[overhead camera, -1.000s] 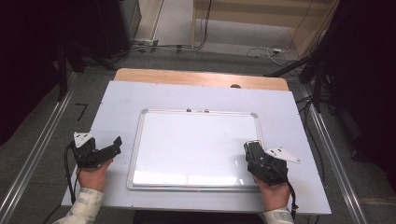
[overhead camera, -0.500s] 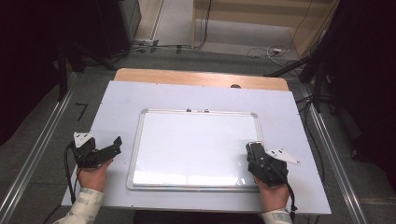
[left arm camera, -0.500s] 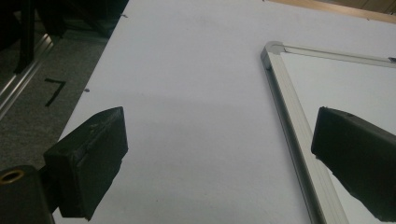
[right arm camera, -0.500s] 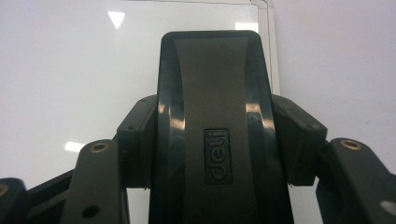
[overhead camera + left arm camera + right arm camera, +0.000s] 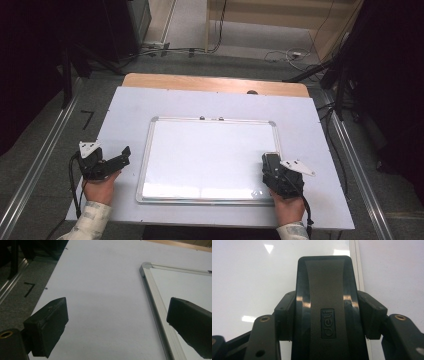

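I log one table [image 5: 125,105], its top covered in a pale lavender-white sheet with a strip of bare light wood along the far edge. Around it the room is dim: grey carpet floor [image 5: 45,135], a metal rail [image 5: 35,165] on each side, black stands, loose cables by the far wall, and one black tape mark [image 5: 88,119] on the floor at my left. One white rectangular whiteboard with a silver metal frame [image 5: 210,150] lies flat at the table's middle, two small dark clips on its far rail. One black whiteboard eraser with a "deli" logo [image 5: 325,305] sits over the board's near right corner, just inside the frame. Grippers, two. My right gripper [image 5: 274,165] has its jaws pressed against both long sides of the eraser, pinching it, over the board surface. My left gripper [image 5: 120,157] rests on the bare sheet just beside the board's left frame edge, jaws spread wide and holding nothing. Hands, two, one on each gripper.
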`<state>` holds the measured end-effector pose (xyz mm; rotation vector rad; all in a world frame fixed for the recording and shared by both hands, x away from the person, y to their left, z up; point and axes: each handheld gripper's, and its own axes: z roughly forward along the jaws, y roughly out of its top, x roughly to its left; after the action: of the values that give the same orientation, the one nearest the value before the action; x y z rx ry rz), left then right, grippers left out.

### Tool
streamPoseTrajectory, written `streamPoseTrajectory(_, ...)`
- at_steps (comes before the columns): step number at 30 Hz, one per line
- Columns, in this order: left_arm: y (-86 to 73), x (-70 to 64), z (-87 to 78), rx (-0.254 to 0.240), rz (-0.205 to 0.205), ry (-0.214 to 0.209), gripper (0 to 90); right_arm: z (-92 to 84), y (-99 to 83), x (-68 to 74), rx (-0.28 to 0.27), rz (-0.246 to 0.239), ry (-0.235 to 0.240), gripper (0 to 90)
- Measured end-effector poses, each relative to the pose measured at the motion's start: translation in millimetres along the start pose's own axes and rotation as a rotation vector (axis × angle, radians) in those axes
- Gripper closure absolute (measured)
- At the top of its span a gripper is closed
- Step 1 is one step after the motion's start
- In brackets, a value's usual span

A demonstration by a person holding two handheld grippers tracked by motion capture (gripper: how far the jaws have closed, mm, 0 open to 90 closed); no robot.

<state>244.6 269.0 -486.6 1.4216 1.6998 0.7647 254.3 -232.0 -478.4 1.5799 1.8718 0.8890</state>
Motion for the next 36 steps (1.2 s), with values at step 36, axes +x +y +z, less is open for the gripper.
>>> streamPoseTrajectory(36,0.0,0.6,0.1,-0.001,-0.003,-0.001,4.1,18.1,-7.8,1.1,0.057,0.003,0.002,28.7)
